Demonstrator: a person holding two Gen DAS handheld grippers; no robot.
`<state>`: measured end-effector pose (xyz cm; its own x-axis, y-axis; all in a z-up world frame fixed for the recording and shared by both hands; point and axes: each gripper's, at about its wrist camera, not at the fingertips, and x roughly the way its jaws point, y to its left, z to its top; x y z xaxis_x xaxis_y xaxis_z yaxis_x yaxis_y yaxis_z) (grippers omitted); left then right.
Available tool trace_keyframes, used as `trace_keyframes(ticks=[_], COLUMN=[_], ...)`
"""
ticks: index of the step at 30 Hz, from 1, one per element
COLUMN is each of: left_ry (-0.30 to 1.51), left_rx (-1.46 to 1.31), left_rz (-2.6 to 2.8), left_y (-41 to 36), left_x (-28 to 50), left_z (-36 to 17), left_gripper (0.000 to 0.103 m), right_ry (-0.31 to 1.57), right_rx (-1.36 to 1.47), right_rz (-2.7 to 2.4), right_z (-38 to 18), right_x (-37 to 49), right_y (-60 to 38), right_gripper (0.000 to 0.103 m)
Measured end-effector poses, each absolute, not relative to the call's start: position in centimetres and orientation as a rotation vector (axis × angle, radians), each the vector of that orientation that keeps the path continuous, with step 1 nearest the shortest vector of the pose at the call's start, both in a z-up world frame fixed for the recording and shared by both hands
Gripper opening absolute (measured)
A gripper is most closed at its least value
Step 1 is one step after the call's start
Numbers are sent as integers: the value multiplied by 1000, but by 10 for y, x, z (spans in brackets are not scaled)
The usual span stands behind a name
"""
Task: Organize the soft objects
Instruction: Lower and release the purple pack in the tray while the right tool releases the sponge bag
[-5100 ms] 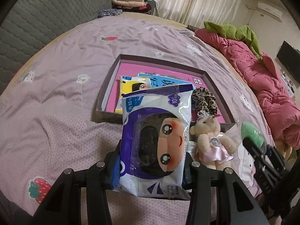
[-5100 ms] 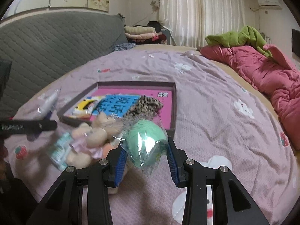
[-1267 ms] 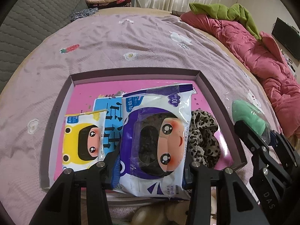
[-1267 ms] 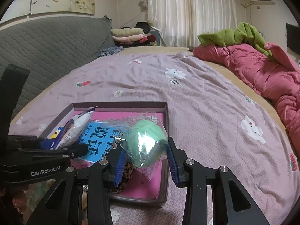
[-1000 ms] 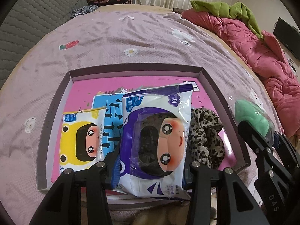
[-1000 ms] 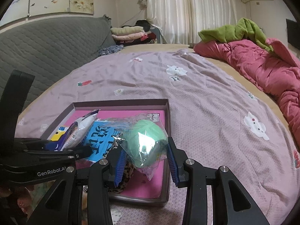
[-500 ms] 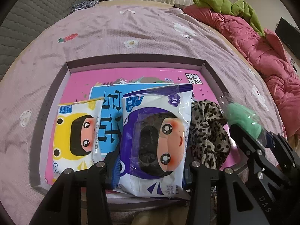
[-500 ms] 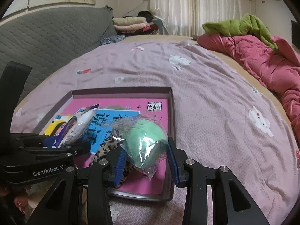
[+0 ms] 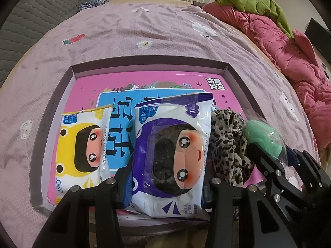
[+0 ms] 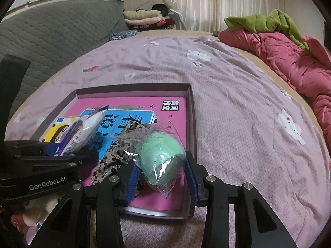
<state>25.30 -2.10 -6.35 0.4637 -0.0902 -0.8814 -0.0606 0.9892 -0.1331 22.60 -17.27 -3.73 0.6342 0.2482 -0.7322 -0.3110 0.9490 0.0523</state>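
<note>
left fingers [image 9: 167, 183] clamp purple wipes pack [image 9: 171, 155]; right fingers [image 10: 160, 174] grip bagged green ball [image 10: 160, 155] beside leopard scrunchie [image 10: 112, 161].

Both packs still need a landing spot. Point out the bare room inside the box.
Free: the pink floor along the box's far wall, and the near right corner below the green ball. Crowded: the near half, filled by the yellow wipes pack, the blue book and the leopard scrunchie.
</note>
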Motion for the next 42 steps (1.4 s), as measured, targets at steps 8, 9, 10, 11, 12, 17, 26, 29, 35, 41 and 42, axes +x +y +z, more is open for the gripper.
trace_keyframes(ticks=[8, 9, 10, 11, 12, 17, 26, 29, 35, 41, 42], left_ry=[1092, 1093, 1093, 1094, 1095, 1101, 1134, 1136, 1147, 1157, 1156], left_rx=[-155, -152, -148, -147, -147, -144, -99, -95, -118, -140, -155], left_rz=[-13, -14, -12, -11, -11, -3, 21, 29, 18, -8, -13], left_y=[-22, -21, -22, -22, -22, -23, -26, -27, -29, -30, -28], left_x=[253, 253, 253, 253, 253, 255, 260, 261, 265, 268, 267], left_z=[-63, -64, -63, -63, -64, -64, -64, -65, -64, -64, -63], left_gripper=[48, 48, 48, 48, 48, 48, 48, 49, 51, 55, 56], right_ry=[841, 840, 841, 842, 842, 831, 799, 782, 741, 748, 747], right_rx=[-58, -57, -55, -50, -42, -13, 1, 12, 29, 25, 24], right_rz=[337, 336, 336, 336, 337, 339, 344, 348, 348, 342, 341], right_z=[-37, -37, -37, -36, -36, -32, -26, -22, -13, -13, -13], right_x=[226, 226, 226, 226, 226, 225, 222, 220, 217, 217, 217], right_y=[-174, -174, -174, -174, -175, -180, -179, -181, -185, -185, -185], right_gripper=[44, 44, 44, 45, 46, 51, 58, 61, 64, 67, 67])
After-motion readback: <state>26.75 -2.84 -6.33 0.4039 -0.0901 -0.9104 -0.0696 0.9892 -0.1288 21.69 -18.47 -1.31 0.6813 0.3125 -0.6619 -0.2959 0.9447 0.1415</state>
